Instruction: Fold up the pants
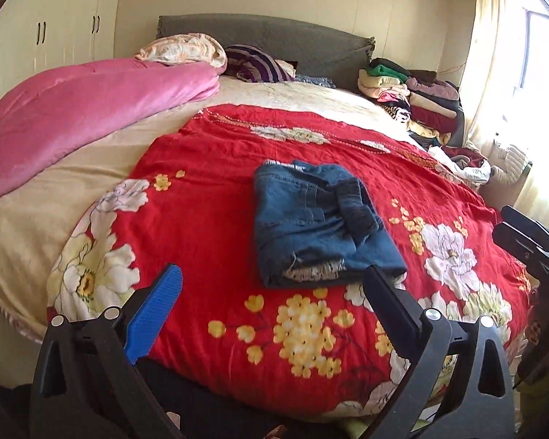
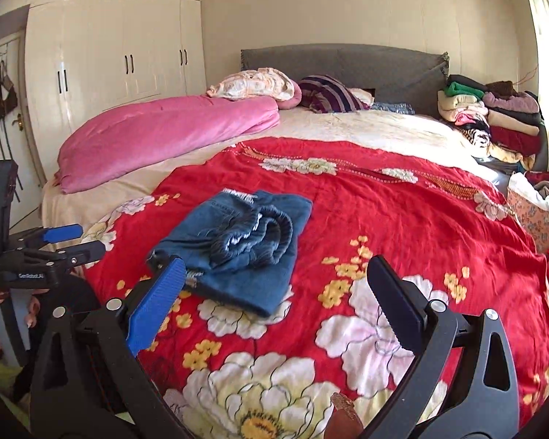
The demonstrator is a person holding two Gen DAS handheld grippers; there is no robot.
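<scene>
Blue denim pants (image 1: 322,223) lie folded into a compact bundle on the red floral bedspread (image 1: 208,226), elastic waistband on top. They also show in the right wrist view (image 2: 238,248). My left gripper (image 1: 274,278) is open and empty, held above the bed's near edge just short of the pants. My right gripper (image 2: 276,270) is open and empty, to the right of the pants and nearer than them. The right gripper also shows at the edge of the left wrist view (image 1: 519,234). The left gripper shows in the right wrist view (image 2: 80,241), jaws apart.
A pink duvet (image 1: 91,109) lies along the bed's left side. Pillows (image 1: 252,62) rest against the grey headboard (image 1: 274,40). Stacks of folded clothes (image 1: 421,91) sit at the far right. A white wardrobe (image 2: 120,55) stands left; a floral box (image 2: 534,216) sits at the right edge.
</scene>
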